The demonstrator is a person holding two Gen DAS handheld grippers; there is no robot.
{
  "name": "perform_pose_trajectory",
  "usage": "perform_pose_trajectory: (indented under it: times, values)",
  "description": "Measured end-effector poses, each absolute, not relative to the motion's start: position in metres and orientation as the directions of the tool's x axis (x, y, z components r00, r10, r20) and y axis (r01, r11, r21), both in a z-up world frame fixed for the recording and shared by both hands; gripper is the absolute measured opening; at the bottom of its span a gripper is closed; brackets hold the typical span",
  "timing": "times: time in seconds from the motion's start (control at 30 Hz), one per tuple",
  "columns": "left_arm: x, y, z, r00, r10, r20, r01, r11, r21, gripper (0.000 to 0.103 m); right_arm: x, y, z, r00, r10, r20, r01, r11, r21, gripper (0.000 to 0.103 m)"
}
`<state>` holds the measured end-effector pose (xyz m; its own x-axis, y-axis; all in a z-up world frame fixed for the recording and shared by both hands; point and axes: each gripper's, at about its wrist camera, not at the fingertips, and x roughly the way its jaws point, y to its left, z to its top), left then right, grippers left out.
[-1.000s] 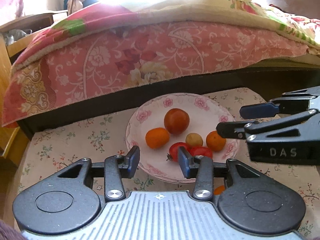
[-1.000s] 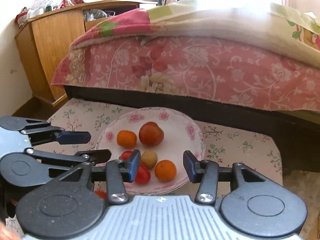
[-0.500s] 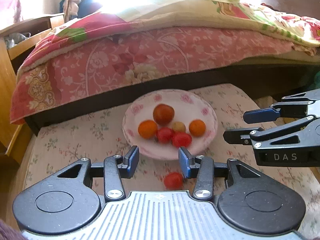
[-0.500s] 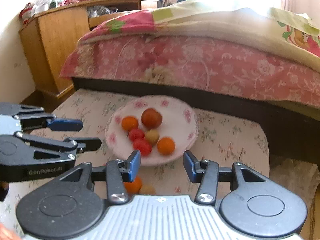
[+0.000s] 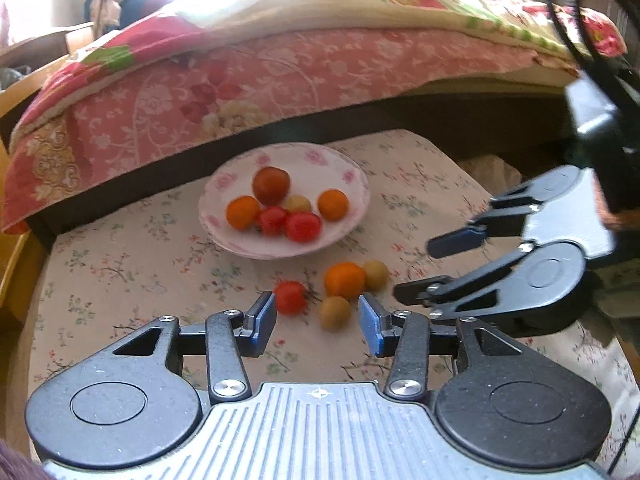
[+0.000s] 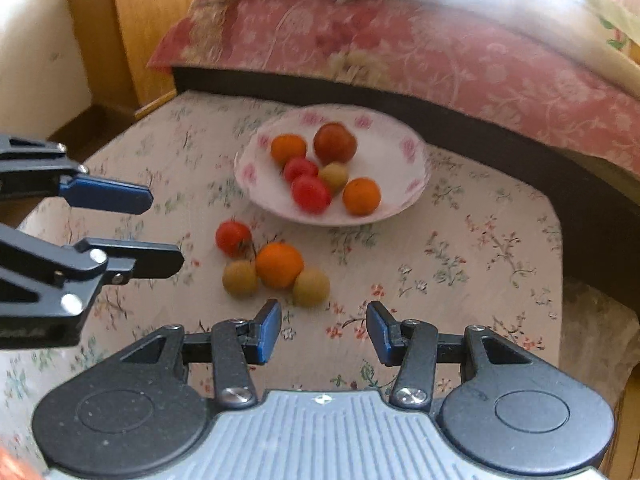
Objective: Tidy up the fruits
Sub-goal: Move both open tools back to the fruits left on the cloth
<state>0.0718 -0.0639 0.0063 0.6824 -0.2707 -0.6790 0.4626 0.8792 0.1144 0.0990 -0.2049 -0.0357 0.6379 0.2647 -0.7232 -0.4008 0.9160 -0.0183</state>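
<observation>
Meanwhile: Two Empty Claws Over Loose Fruit

Both claws hang above a small table with nothing between their blue pads. The left gripper (image 5: 318, 322) has its jaws opening at this moment, part-way apart and gripping nothing; past its tips lie a red tomato (image 5: 290, 297) and a yellow-green fruit (image 5: 335, 312) on the cloth. The right gripper (image 6: 324, 330) stands released, its jaws also part-way apart and bare, with a second yellow-green fruit (image 6: 311, 287) just beyond its tips. Each claw shows in the other's view, off to the side and clear of the fruit.

Four loose pieces cluster on the table between the claws and the plate: the tomato, an orange (image 6: 279, 265) touching both small yellow-green fruits, and those two fruits. Behind them sits a white plate (image 6: 400, 148) with pink flowers on its rim, holding two oranges, two red tomatoes, a large dark-red tomato and one small yellow-green fruit.

A cream tablecloth (image 6: 480, 240) printed with small flower sprigs covers the table. Right behind it runs a bed with a dark frame, draped in a pink floral quilt (image 5: 240, 80) under bright light. A wooden cabinet (image 6: 132, 32) stands beside the bed, against a pale wall.

No lettering can be read on either claw; a mark on the left gripper's body in the right wrist view is too blurred.
</observation>
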Motion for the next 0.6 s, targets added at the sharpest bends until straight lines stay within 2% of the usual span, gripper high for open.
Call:
perform_pose_trajectory:
  times: [0.4,0.6]
  values:
    - [0.071,-0.065,-0.013,0.618,-0.298,-0.728,0.537,0.836,0.114,0.054,0.121,-0.192,-0.054,0.588,0.336,-0.735,-0.529,0.848,-0.037,0.048]
    - [0.075,-0.065,-0.021,0.599,-0.303,-0.741,0.553,0.826,0.110,0.054,0.128,-0.190,-0.060,0.586,0.333,-0.739,-0.539,0.841,-0.049,0.033]
